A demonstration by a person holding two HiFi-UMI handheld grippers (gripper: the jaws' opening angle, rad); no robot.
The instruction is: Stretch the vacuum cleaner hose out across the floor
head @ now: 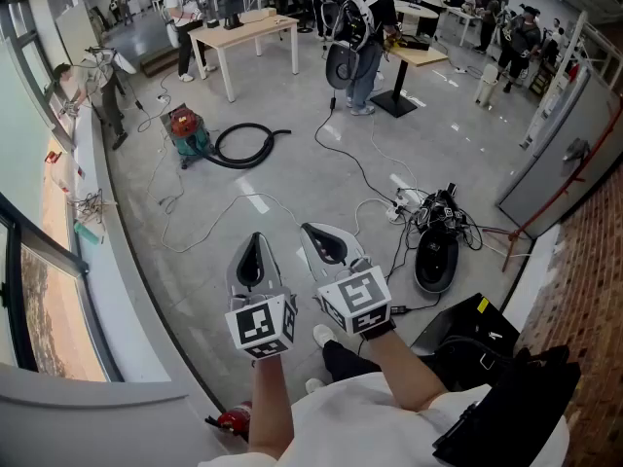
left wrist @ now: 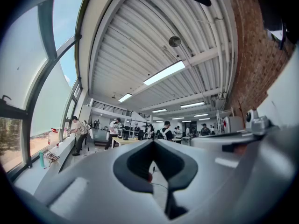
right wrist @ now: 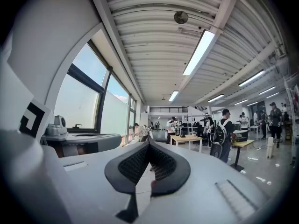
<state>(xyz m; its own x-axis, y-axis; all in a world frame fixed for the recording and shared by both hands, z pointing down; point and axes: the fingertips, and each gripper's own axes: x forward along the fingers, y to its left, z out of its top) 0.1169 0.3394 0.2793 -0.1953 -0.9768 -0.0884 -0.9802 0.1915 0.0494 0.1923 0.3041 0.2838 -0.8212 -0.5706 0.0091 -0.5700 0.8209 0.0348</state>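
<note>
Jaws together and empty, the white left gripper (head: 255, 239) and right gripper (head: 311, 230) point level; well ahead lies the coiled black vacuum hose (head: 245, 147) beside its red-and-green canister (head: 187, 132).

Grey floor (head: 292, 188) bearing a vacuum cleaner (head: 187, 132), its coiled black hose (head: 238, 163), loose cables (head: 348, 161) and a power strip (head: 403, 203).

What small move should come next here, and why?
Probably walk toward the vacuum cleaner: its black hose lies coiled on the floor well ahead, while the left gripper and right gripper are shut and empty.
</note>
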